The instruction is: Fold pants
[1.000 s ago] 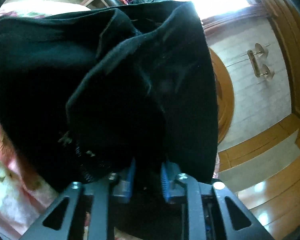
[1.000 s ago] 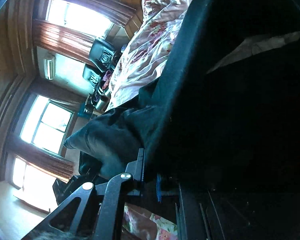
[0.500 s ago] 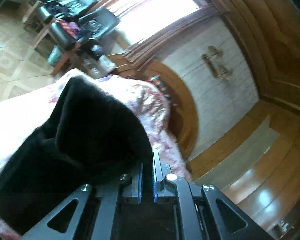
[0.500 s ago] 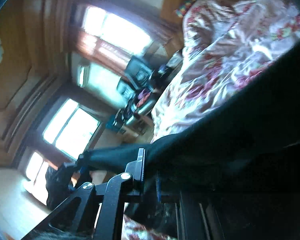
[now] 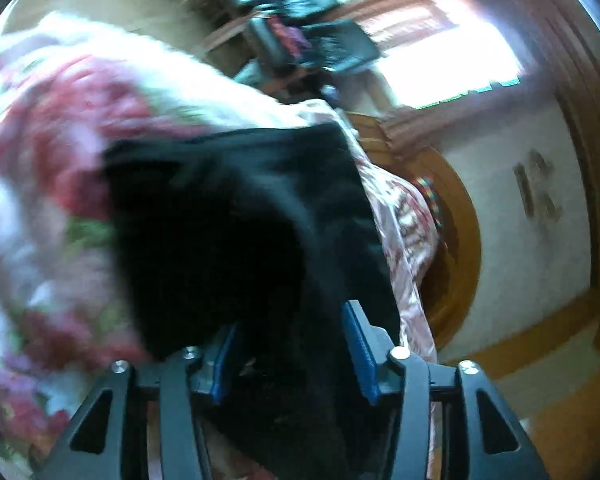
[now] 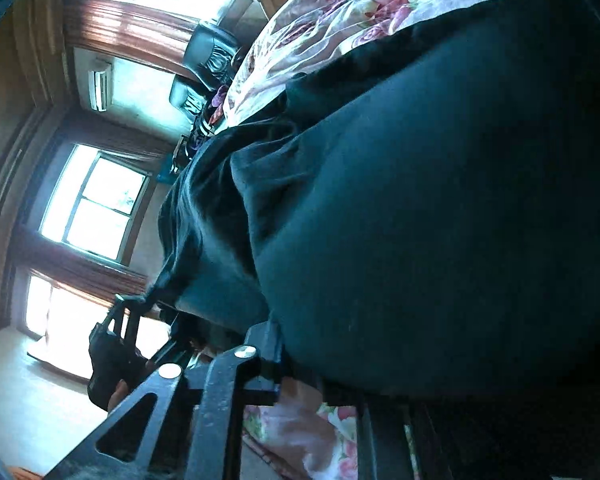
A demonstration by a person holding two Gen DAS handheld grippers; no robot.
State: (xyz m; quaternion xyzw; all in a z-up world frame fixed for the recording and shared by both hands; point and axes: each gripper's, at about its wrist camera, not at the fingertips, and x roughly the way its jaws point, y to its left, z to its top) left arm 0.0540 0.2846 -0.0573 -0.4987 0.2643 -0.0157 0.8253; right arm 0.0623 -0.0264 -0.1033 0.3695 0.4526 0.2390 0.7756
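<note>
- Left wrist view, close up: the left gripper point(image 5: 296, 354) has its two blue pads point(image 5: 360, 354) standing apart, and its jaws are opening. A fold of the black pants point(image 5: 236, 224) lies loose between them. The pads do not look like they are squeezing it.
- A bit farther in that view, the pants lie in a dark heap on the flowery bedspread point(image 5: 48, 168). The picture is blurry, so I can't see any neat edges.
- Past the bed there is a round wooden headboard point(image 5: 458, 240), and behind it a bright window point(image 5: 440, 60).
- Right wrist view, close up: the right gripper point(image 6: 312, 364) is mostly buried under the pants point(image 6: 440, 220). Its jaws are opening too. The cloth covers the tips, so I can't tell if it is pinched or let go.
- Farther off in that view, more of the pants bunch up on the rose bedspread point(image 6: 340, 12). A black chair point(image 6: 208, 64) stands by the windows point(image 6: 96, 204).
- How far along: I think one fold has just been laid down on the bed and both tongs are letting go. The pants look lumpy, not flat. I'd guess smoothing and at least one more fold are left.
</note>
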